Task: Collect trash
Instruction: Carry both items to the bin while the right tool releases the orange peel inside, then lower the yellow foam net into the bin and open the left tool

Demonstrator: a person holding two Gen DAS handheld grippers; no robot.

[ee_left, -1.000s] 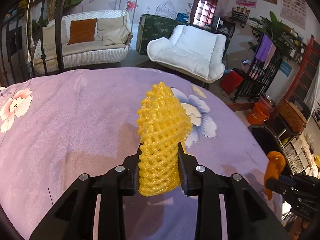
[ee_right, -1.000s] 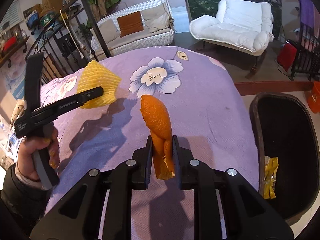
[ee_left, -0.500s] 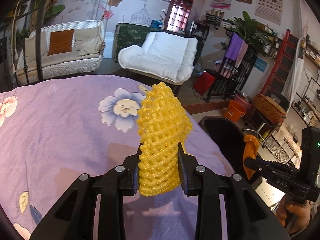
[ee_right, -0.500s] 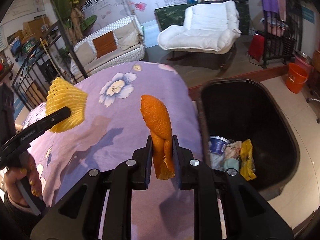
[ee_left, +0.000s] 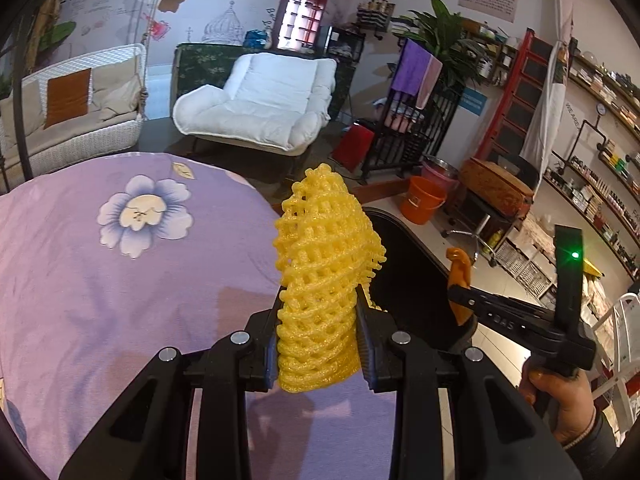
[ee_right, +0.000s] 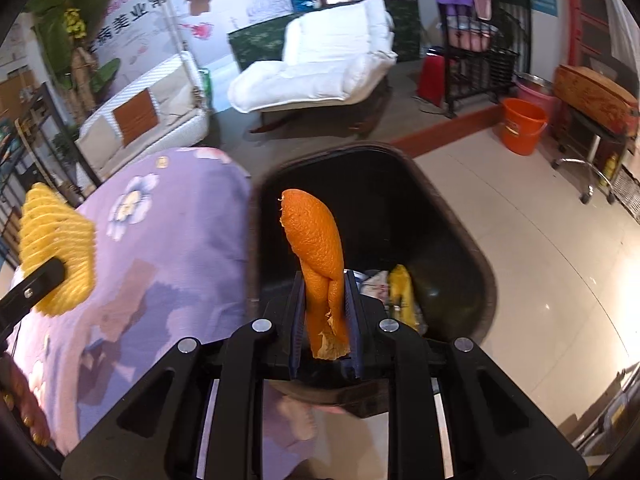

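My left gripper is shut on a yellow foam fruit net, held above the right edge of the purple flowered tablecloth. My right gripper is shut on a strip of orange peel, held over the black trash bin. The bin holds wrappers and a cup. The net also shows in the right wrist view, and the peel in the left wrist view. The bin also shows in the left wrist view, just right of the net.
The bin stands on the tiled floor right against the table's edge. An orange bucket and a stool stand beyond it. A white armchair and a wicker sofa are further back.
Both grippers have swung right, away from the table's middle. The right one now hangs over the bin with the peel. The left one has reached the table's edge beside the bin.
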